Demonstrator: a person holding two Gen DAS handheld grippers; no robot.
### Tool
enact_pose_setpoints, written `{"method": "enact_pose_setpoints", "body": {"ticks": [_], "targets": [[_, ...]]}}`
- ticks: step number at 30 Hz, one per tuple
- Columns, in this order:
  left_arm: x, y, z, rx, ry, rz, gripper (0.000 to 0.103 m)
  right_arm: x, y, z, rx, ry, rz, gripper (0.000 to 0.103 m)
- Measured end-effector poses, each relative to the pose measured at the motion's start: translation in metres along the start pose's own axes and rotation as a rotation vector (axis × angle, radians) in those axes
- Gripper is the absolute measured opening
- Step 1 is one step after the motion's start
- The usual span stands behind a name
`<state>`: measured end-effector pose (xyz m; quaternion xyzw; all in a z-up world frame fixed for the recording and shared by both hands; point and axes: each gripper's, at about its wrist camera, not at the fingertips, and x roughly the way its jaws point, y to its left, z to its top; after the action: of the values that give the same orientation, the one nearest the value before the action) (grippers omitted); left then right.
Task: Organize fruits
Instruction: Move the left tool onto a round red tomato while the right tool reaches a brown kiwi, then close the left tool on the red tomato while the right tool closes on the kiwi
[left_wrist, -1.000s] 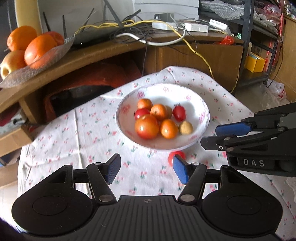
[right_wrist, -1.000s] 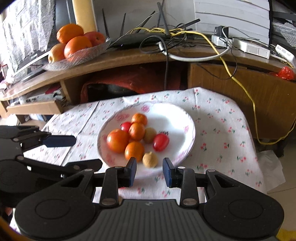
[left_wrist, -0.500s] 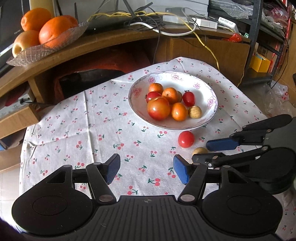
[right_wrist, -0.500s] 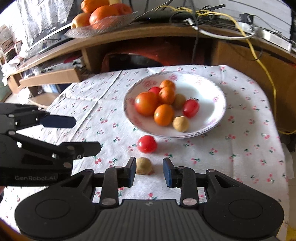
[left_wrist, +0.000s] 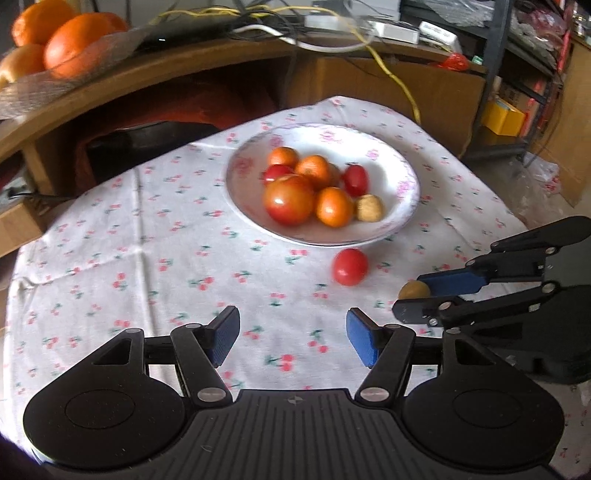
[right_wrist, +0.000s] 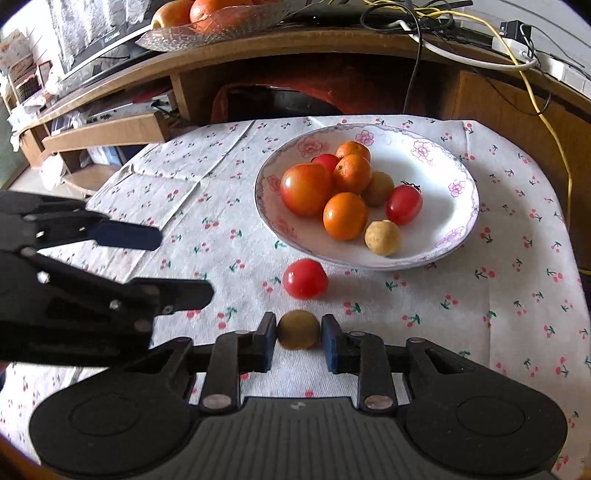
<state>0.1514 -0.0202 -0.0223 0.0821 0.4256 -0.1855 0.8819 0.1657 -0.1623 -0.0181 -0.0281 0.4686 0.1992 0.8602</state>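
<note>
Down comes the right gripper (right_wrist: 298, 341), jaws now pinching the brown longan (right_wrist: 298, 329) near the tablecloth's (right_wrist: 480, 314) front edge. Left gripper (left_wrist: 291, 338) hovers spread, empty. Bowl (right_wrist: 458, 229) holds most fruit; one cherry tomato (right_wrist: 305, 278) waits just outside.

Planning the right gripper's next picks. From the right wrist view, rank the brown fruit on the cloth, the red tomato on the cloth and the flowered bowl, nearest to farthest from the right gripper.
1. Brown fruit: between the right gripper's pads, gripped.
2. Red tomato: on the cloth just beyond, before the bowl.
3. Flowered bowl: farthest, behind the tomato, slightly right.
</note>
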Motion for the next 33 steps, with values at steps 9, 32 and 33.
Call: {"method": "enact_pose_setpoints", "body": {"ticks": [9, 32, 33], "targets": [[0.038, -0.027, 0.02, 0.012, -0.018, -0.023, 0.069, -0.027, -0.037, -0.019, 0.081, 0.003, -0.042, 0.026], [-0.01, -0.03, -0.031, 0.031, 0.07, -0.016, 0.036, -0.042, -0.025, -0.031, 0.061, 0.015, -0.048, 0.026], [-0.013, -0.031, -0.036, 0.031, 0.076, -0.013, 0.037, -0.043, -0.022, -0.033, 0.059, 0.019, -0.043, 0.026]]}}
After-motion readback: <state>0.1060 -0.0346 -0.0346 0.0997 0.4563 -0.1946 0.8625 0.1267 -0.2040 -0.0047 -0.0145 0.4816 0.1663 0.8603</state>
